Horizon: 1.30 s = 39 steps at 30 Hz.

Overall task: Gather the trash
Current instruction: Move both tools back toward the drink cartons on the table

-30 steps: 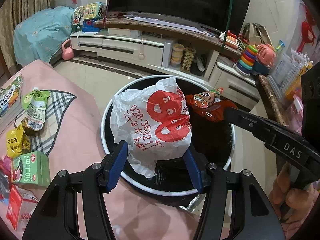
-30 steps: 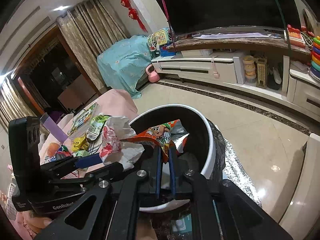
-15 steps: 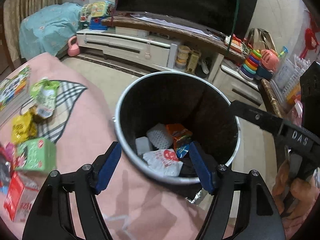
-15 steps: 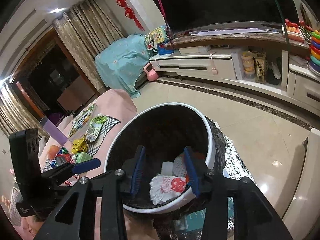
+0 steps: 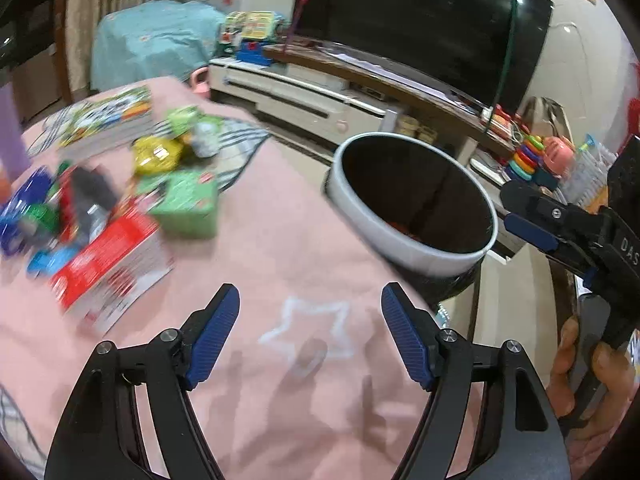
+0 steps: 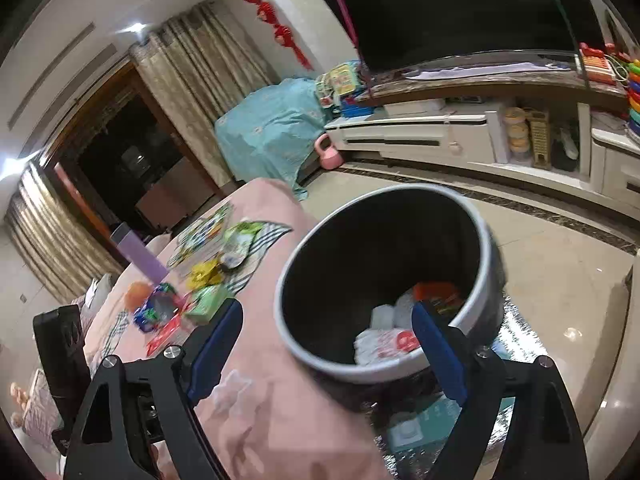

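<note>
A white-rimmed black trash bin [image 5: 412, 204] [image 6: 384, 276] stands beside the pink table. Inside it lie a white bag with red print [image 6: 384, 344] and an orange snack wrapper [image 6: 436, 292]. My left gripper [image 5: 310, 332] is open and empty over the pink tablecloth [image 5: 280, 240], left of the bin. My right gripper [image 6: 328, 352] is open and empty at the bin's near rim; it also shows in the left wrist view [image 5: 532, 232]. Trash lies on the table: a green carton [image 5: 184, 204], a red box [image 5: 108, 264], a yellow packet [image 5: 158, 156] and a green pouch [image 5: 192, 128].
Booklets [image 5: 104, 120] lie at the table's far side. A purple cup [image 6: 138, 256] stands at the left. A TV stand [image 6: 460, 136] with a TV and toys runs along the back wall. Shiny tiled floor [image 6: 560, 280] surrounds the bin.
The white bag and the orange wrapper were let go and dropped into the bin. Both grippers opened. The left gripper has swung left, away from the bin, over the tablecloth.
</note>
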Available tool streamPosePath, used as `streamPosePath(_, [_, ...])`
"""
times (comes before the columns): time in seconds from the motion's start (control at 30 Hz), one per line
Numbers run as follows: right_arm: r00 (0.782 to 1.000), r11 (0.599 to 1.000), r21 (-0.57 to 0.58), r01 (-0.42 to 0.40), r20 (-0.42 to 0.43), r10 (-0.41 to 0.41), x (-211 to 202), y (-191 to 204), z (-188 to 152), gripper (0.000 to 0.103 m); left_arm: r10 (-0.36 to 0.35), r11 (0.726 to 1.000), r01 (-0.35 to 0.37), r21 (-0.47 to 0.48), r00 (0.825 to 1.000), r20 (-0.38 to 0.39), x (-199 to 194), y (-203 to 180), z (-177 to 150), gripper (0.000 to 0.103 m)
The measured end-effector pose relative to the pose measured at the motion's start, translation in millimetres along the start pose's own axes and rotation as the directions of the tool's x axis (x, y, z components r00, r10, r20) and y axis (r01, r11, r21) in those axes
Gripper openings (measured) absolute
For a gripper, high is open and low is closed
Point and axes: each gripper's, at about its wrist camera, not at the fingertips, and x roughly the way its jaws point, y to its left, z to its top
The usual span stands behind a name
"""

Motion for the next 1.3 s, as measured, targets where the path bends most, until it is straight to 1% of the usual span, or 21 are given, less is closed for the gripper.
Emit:
streamPosePath(0.17, [0.999,0.999,-0.029,-0.038,-0.018,0.038,3,25,-17,0.090,0.026,0.998,-0.025,-0.058,1.000,0.006,-18,28,-23,0.075])
streamPosePath(0.27, [0.997,0.997,-0.050,-0.063,-0.044,0.061,9,40,-28,0.090,0.065,0.995,-0.064,-0.081,0.998,0.010,-29,46,-35,0.075])
streamPosePath(0.47, [0.994,0.993,-0.087,-0.083,-0.081,0.076,19,65,-46,0.090,0.106,0.984,-0.102,-0.145,0.994,0.017,-47,82,-55,0.075])
streamPosePath(0.6, [0.989,0.987,-0.124,-0.104,-0.116,0.090,27,81,-55,0.090,0.127,0.978,-0.123,-0.169,0.992,0.017,-54,103,-61,0.075])
streamPosePath(0.7, [0.986,0.981,-0.158,-0.116,-0.139,0.094,33,92,-60,0.090,0.136,0.977,-0.130,-0.166,0.990,0.024,-55,110,-58,0.075])
streamPosePath(0.83, [0.980,0.970,-0.202,-0.138,-0.172,0.104,43,103,-62,0.090,0.119,0.985,-0.115,-0.127,0.992,0.029,-52,125,-49,0.075])
streamPosePath(0.93, [0.972,0.963,-0.223,-0.155,-0.208,0.108,55,105,-60,0.090,0.119,0.989,-0.118,-0.093,0.993,0.008,-43,136,-41,0.075])
streamPosePath(1.03, [0.964,0.957,-0.237,-0.165,-0.243,0.106,67,106,-60,0.090,0.105,0.990,-0.106,-0.089,0.994,-0.018,-33,143,-31,0.075])
streamPosePath(1.1, [0.961,0.954,-0.243,-0.173,-0.255,0.109,73,107,-59,0.090,0.121,0.989,-0.123,-0.081,0.992,-0.026,-25,143,-24,0.075])
streamPosePath(1.2, [0.958,0.953,-0.244,-0.182,-0.262,0.117,78,107,-57,0.090,0.127,0.990,-0.129,-0.064,0.992,-0.027,-15,141,-16,0.075])
streamPosePath(1.3, [0.959,0.951,-0.250,-0.182,-0.260,0.115,82,108,-55,0.090,0.100,0.994,-0.101,-0.047,0.995,-0.025,-8,137,-11,0.074])
